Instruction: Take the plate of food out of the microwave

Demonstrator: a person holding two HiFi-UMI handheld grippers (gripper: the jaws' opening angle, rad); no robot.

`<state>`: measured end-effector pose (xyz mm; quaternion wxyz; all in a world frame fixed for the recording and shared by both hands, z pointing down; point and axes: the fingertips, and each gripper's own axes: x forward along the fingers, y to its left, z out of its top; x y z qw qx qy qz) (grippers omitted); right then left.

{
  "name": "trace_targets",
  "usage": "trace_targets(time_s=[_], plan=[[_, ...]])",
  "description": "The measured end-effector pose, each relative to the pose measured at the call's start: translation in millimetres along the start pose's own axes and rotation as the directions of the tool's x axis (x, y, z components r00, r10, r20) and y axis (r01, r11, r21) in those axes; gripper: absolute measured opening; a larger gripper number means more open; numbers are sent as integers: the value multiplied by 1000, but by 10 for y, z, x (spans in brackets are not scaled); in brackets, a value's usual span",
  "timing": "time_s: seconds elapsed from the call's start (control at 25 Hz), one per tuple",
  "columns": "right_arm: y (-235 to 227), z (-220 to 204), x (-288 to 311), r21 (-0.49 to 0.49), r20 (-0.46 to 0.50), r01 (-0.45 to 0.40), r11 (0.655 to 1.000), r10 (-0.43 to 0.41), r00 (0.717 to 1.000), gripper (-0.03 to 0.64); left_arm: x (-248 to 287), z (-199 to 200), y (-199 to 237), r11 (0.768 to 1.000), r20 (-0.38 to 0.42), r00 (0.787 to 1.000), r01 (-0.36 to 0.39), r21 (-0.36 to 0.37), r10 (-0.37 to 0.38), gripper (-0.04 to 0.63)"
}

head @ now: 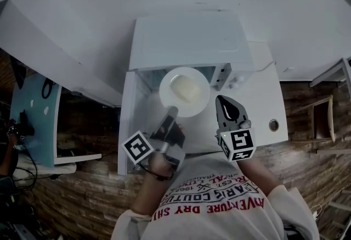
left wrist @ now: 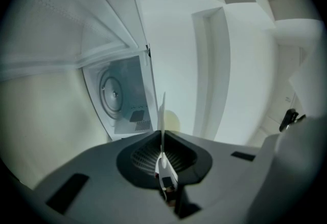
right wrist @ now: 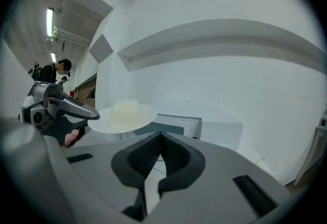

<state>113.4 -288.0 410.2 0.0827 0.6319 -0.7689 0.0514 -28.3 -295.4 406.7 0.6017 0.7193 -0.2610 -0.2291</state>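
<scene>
Looks like a lab test room, not a home: white microwave (head: 189, 41) on bare white table (head: 263, 102), ceiling tube lights (right wrist: 49, 22) upper left, cabled desk (head: 33, 118) far left.

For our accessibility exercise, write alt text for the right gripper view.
A white plate carrying a pale block of food is held by its rim in the left gripper, raised in front of a white microwave. The right gripper, in the foreground, is shut and empty.

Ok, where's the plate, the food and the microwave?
plate (head: 204, 93): head view, its bare right rim.
food (head: 184, 89): head view, middle of the pale lump.
microwave (head: 189, 41): head view, its white top.
</scene>
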Motion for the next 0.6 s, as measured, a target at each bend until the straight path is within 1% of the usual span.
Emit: trace_targets(time_s=[0.36,0.6], plan=[[74,-19,0,-24,-14,-20,1000,19,1000,9,-41,-33,9,1000,4,1000,1,-17,-1,20],[64,-39,-33,-7,-19,-16,1000,16,1000,9,-66,-79,4,1000,4,1000,2,-22,-2,20]])
